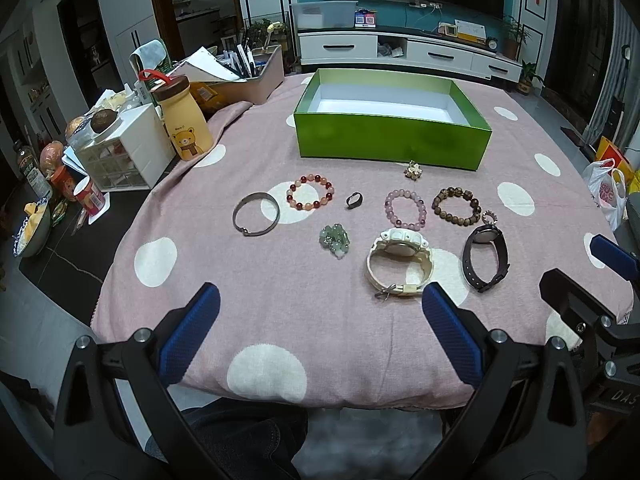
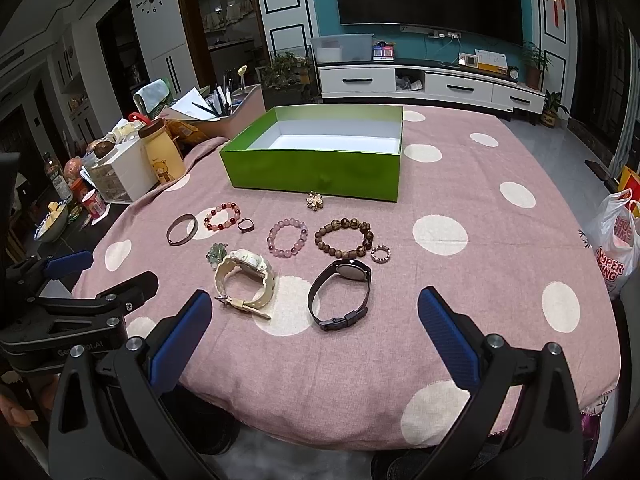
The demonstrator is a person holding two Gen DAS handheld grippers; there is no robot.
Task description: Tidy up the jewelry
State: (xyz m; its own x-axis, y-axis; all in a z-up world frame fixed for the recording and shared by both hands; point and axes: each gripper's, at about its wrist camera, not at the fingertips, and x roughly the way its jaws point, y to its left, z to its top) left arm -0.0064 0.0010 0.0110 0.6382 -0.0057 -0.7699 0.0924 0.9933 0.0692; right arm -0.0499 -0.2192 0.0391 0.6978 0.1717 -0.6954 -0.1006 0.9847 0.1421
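Note:
An open green box (image 1: 392,142) (image 2: 312,172) with a white inside stands empty at the far middle of the pink dotted tablecloth. In front of it lie a silver bangle (image 1: 256,213), a red bead bracelet (image 1: 310,197), a small dark ring (image 1: 354,200), a green jade piece (image 1: 335,239), a pink bead bracelet (image 1: 405,209), a brown bead bracelet (image 1: 457,203), a gold brooch (image 1: 413,170), a white watch (image 1: 400,261) (image 2: 245,278) and a dark watch (image 1: 485,257) (image 2: 341,294). My left gripper (image 1: 320,312) and right gripper (image 2: 314,320) are both open and empty, near the table's front edge.
The table's left side is crowded: a yellow bear bottle (image 1: 185,123), a white drawer organiser (image 1: 124,152), a pen caddy (image 1: 250,76), cans and a bowl (image 1: 32,228). A plastic bag (image 2: 614,240) hangs at the right. A TV cabinet stands behind.

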